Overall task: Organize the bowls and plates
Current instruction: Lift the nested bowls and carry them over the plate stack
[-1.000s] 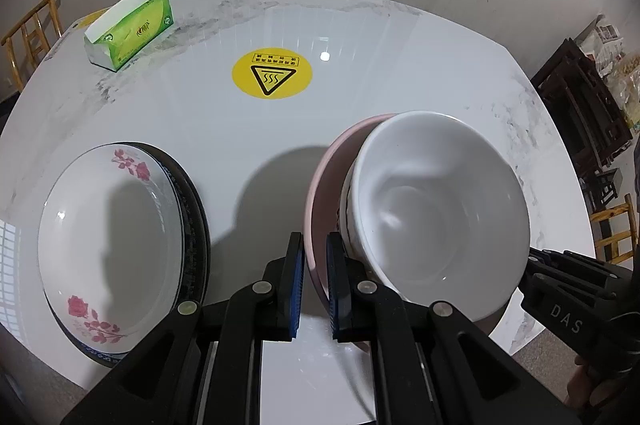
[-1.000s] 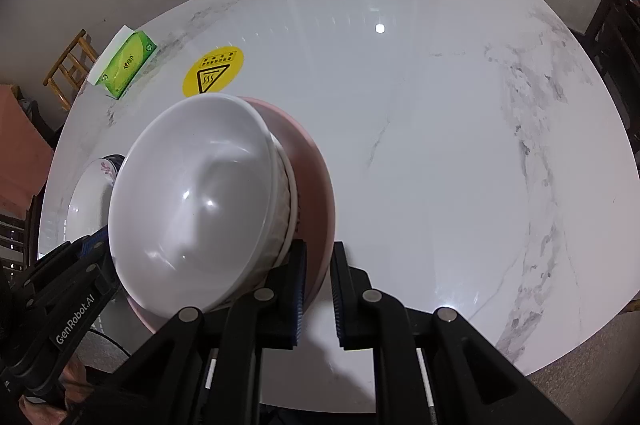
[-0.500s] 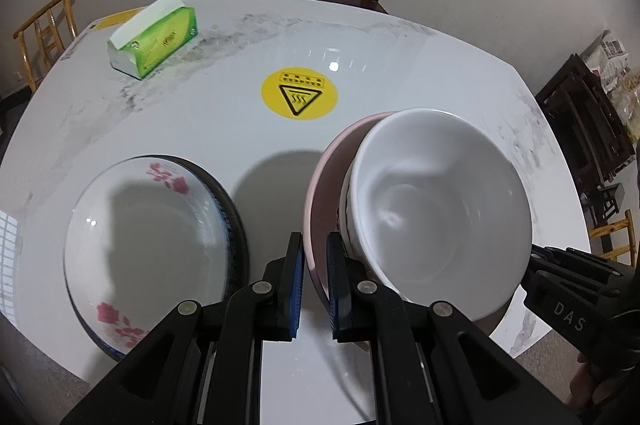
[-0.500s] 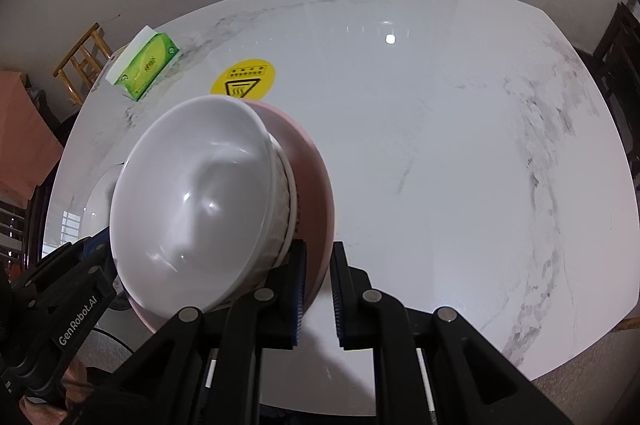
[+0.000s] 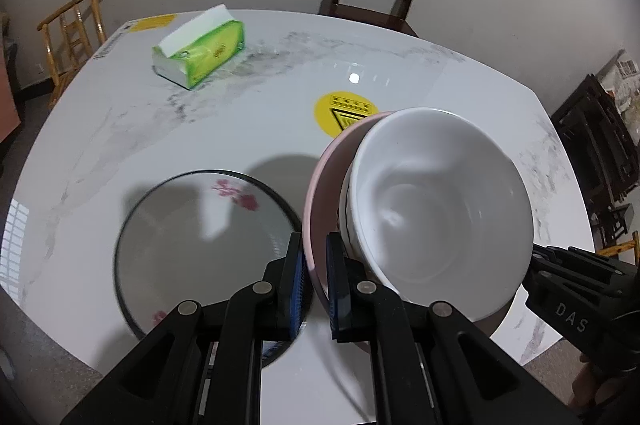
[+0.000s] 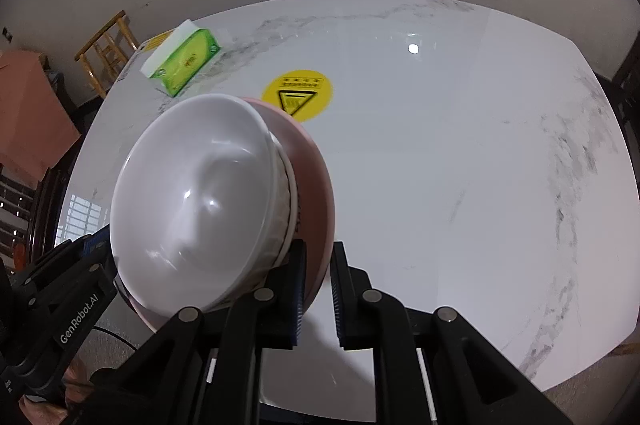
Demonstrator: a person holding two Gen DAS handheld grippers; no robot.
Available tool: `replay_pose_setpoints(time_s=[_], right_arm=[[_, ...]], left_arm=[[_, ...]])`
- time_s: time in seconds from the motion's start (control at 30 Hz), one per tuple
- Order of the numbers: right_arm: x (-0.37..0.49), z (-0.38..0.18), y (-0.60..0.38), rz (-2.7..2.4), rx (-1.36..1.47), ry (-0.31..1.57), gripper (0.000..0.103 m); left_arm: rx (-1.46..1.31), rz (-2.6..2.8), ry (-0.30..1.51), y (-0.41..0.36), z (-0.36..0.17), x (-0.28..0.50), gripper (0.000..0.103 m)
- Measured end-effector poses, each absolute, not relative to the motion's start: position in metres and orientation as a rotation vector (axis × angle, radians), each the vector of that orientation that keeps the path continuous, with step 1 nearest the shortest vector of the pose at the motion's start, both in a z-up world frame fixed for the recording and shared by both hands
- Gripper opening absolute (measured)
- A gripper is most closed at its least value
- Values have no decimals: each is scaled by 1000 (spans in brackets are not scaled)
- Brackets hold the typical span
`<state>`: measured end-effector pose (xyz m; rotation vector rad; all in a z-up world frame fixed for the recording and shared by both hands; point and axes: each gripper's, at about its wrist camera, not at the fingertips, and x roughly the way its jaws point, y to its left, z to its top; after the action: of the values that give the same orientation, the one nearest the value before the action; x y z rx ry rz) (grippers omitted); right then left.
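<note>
White bowl (image 5: 440,201) nests in gripped pink plate (image 5: 324,181).

"DAS" stands on the right tool (image 5: 576,309). "GenRobot.AI" stands on the left tool (image 6: 76,317). The yellow sticker (image 6: 297,95) shows a heat-warning triangle; its text is unreadable.

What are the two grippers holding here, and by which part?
Both hold the pink plate by opposite rim edges, left gripper and right gripper; the white bowl rides on it.

White marble table (image 5: 460,97): green tissue box (image 5: 200,57), yellow warning sticker (image 5: 346,109), floral plate (image 5: 192,237) (dark-rimmed, blurred)
</note>
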<state>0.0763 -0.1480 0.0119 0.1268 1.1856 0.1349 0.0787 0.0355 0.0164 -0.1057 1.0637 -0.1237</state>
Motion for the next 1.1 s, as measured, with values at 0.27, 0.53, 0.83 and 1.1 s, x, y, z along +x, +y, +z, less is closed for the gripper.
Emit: replay_pose_setpoints(time_s=[0.27, 0.53, 0.83, 1.1], right_arm=[[82, 18, -121, 166, 100, 1191, 12], [85, 21, -88, 202, 69, 1192, 12], [90, 15, -48, 255, 40, 1210, 12], [91, 8, -22, 279, 10, 1232, 12]], left_arm=[[-128, -87, 1055, 64, 19, 77, 6], [-149, -45, 1050, 95, 21, 72, 6], [-178, 10, 1057, 133, 16, 63, 6], [-204, 35, 1073, 156, 7, 58, 6]])
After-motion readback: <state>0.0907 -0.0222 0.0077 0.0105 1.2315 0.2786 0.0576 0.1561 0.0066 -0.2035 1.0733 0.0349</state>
